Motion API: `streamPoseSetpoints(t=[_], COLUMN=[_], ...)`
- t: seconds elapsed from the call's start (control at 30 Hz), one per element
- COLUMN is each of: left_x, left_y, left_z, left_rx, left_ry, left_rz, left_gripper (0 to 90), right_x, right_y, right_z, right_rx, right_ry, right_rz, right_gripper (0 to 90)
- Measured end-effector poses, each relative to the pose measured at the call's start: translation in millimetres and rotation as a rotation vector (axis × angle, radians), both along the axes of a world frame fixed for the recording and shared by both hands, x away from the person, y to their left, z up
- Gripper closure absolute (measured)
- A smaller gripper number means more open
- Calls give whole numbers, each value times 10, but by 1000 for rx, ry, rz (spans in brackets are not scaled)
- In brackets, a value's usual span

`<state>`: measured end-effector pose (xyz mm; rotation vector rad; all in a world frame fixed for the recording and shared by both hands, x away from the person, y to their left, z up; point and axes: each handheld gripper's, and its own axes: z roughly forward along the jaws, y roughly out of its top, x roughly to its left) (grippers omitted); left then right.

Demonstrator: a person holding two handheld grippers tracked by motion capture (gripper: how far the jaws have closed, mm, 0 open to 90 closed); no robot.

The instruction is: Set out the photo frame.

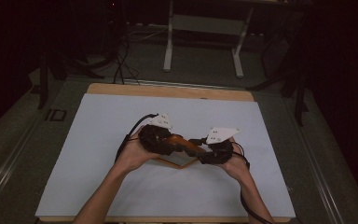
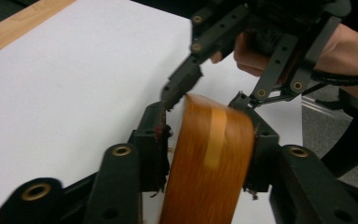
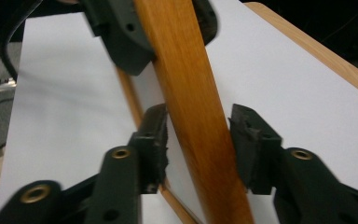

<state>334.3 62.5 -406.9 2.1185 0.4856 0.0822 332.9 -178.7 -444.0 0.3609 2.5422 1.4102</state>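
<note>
Left tool (image 2: 208, 133): my pads sit against both flanks of the wooden bar (image 2: 209, 158), so I read this as a grip at middling width.
Right tool (image 3: 198, 135): my pads flank the same bar farther along, one touching and the other with a sliver of daylight, so not yet clamped (the blur makes this a judgement).
Step in hand: passing or steadying the bar between my two tools.
How to do it well: I settle the right pads square on the flat sides before the left lets anything go. I keep the bar level, since a tilt would let it slide out along its polished grain. I also keep the two tools apart, as their tips nearly meet.
Where the bar is: lifted just above the middle of the worktop (image 1: 121, 140), bridging my two tools.
How the bar looks: orange-brown, smooth and glossy, with rounded edges and a paler streak down one face.
Beneath it: a thin wooden strip (image 3: 129, 95) runs under the bar. I cannot tell if it is joined to it.
Farther off: a pale metal frame (image 1: 169, 42) stands on the dark floor.
</note>
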Motion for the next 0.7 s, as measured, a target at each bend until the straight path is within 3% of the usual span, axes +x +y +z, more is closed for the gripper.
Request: streamPoseSetpoints(t=[0.27, 0.47, 0.5, 0.6, 0.7], left_x=[7, -9, -10, -15, -15], left_y=[63, 199, 261, 313, 433], left_z=[34, 54, 44, 31, -23], left_rx=[-52, -100, -125, -146, -198], left_ry=[-10, -23, -27, -32, -28], left_rz=[20, 47, 55, 66, 107], left_gripper=[408, 399, 393, 387, 376], right_x=[-69, -94, -102, -104, -100], right_y=[17, -20, -40, -67, -123], right_z=[22, 11, 6, 0, -14], right_rx=[-41, -42, -41, -42, -40], right_ry=[-53, -60, -62, -59, -53], right_rz=[7, 1, 1, -3, 1], right_gripper=[663, 679, 682, 685, 686])
